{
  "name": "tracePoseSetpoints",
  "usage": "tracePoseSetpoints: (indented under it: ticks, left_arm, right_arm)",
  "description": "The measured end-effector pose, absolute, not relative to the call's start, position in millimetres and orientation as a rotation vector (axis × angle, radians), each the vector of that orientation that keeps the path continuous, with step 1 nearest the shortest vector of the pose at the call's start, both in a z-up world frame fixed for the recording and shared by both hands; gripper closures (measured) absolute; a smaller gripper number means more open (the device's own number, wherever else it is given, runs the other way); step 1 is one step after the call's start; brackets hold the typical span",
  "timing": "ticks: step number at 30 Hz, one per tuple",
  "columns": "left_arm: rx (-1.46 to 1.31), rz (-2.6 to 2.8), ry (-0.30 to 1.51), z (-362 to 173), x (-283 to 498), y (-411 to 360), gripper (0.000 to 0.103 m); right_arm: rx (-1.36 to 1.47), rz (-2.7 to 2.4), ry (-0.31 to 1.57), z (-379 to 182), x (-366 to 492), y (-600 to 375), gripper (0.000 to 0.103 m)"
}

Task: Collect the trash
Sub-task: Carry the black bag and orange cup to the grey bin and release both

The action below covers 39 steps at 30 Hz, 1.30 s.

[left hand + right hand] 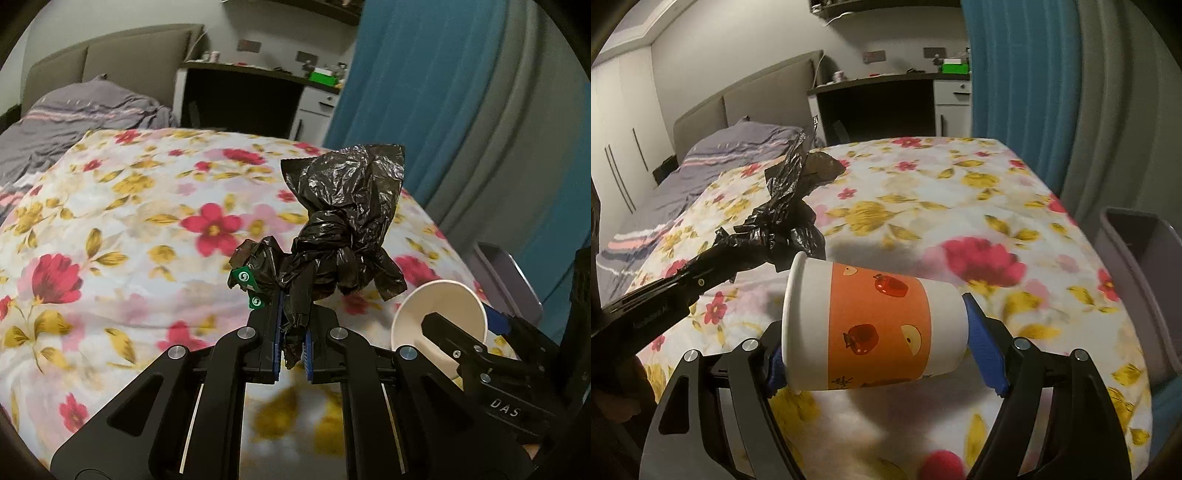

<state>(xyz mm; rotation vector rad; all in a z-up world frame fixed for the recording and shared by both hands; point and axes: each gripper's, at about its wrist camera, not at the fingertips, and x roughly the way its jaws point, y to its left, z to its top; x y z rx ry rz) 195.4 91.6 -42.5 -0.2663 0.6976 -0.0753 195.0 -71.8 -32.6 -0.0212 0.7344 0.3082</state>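
left claw (293,332): clamped on black bag (347,221) | right claw (886,354): paper cup (875,325) gripped end to end, long axis crosswise | bin (1145,266): right of cup, nearer right claw

Right gripper (875,354) clamped endwise on sideways white-and-orange paper cup (875,325) above floral bedspread (923,192); crumpled black plastic bag (783,214) at left.
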Motion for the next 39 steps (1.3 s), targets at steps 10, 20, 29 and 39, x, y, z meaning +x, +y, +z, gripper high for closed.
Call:
tracePoseSetpoints:
  ticks: [10, 20, 29, 39]
  left_arm:
    - [-0.204, -0.159, 0.678, -21, 197, 27, 0.095]
    - [-0.102, -0.363, 0.638, 12, 232, -101, 0.095]
    - [-0.088, -0.523, 0.727, -11, 282, -208, 0.095]
    - [-0.121, -0.626, 0.808, -41, 304, -245, 0.085]
  right_arm:
    - [0.04, 0.251, 0.669, -10, 175, -131, 0.026]
    - [0.112, 0.02, 0.572, 17, 176, -252, 0.026]
    - [0.156, -0.176, 0.594, -3, 200, -346, 0.026]
    - [0.166, -0.191, 0.673, -33, 215, -370, 0.026]
